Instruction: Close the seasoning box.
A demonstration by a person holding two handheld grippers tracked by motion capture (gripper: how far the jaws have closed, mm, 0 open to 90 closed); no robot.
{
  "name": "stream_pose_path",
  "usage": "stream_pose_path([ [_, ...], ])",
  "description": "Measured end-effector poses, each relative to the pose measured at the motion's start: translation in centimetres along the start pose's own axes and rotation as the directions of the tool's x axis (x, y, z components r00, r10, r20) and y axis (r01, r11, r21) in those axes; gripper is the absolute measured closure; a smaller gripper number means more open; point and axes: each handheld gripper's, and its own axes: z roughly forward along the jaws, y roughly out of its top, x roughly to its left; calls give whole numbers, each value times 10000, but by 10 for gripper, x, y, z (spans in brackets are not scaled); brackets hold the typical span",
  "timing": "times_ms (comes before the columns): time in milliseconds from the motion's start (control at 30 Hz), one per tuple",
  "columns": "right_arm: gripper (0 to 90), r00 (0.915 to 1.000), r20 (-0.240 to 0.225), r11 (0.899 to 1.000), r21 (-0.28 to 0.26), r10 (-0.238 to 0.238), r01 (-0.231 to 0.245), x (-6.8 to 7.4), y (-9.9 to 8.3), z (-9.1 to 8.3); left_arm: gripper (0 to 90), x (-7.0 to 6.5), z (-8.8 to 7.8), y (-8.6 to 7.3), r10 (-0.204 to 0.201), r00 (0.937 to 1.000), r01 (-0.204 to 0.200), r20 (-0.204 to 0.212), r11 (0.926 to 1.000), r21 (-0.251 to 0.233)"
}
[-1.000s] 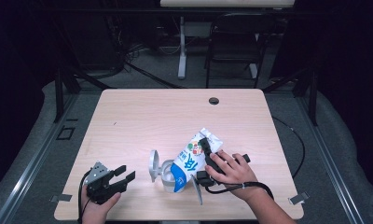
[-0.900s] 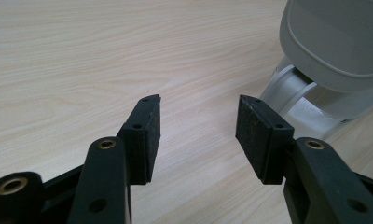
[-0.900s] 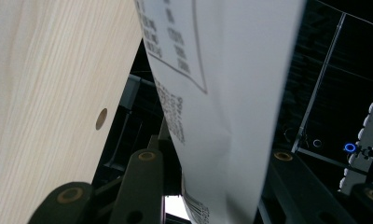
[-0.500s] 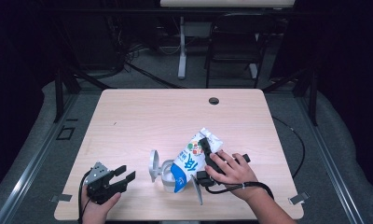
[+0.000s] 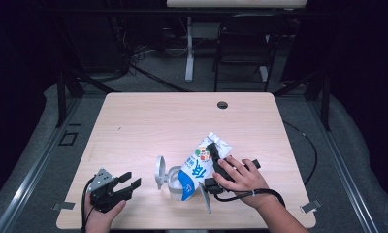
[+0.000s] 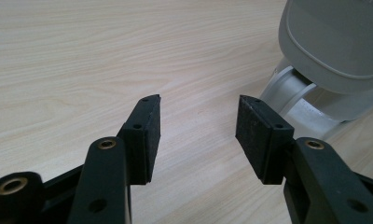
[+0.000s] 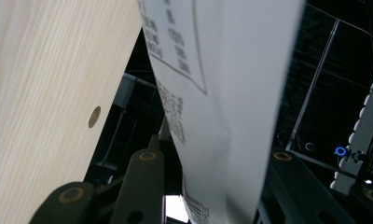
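Note:
A white and blue drink carton (image 5: 198, 169) leans tilted, its blue end down at a white container (image 5: 172, 183) whose grey lid (image 5: 159, 171) stands flipped up. My right gripper (image 5: 212, 166) is shut on the carton, a hand wrapped over it. In the right gripper view the carton's white printed side (image 7: 222, 93) sits between the two black jaws of the right gripper (image 7: 217, 186). My left gripper (image 5: 131, 178) rests near the table's front left, open and holding nothing. In the left gripper view the left gripper (image 6: 197, 128) points at bare wood, with the container (image 6: 306, 102) and its lid (image 6: 334, 42) at the upper right.
The wooden table (image 5: 148, 126) has a small round hole (image 5: 222, 104) near its far edge, which also appears as a hole (image 7: 94, 116) in the right gripper view. A black cable (image 5: 303, 141) trails off the table's right side. Dark floor and chair legs lie beyond.

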Motion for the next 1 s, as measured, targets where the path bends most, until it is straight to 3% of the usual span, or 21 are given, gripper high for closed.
stream_pose_path([
  [33,699,10000,22,9997,-210,96,-96,1,-1,2,506,0,0,0,-10,10000,10,2,10000,-4],
  [67,699,9995,31,9991,290,-308,307,-2,1,-2,506,0,0,0,-36,10000,36,-5,10000,-6],
  [100,699,10000,51,10000,-85,43,-43,0,-1,1,506,0,0,0,-32,10000,32,-5,10000,-2],
  [367,700,9999,43,9999,-100,118,-117,0,-2,1,506,-1,1,0,-17,10000,17,9,10000,-4],
  [1000,700,9995,158,9995,103,-290,289,-3,-1,-2,506,-1,1,0,33,10000,-33,25,10000,75],
])
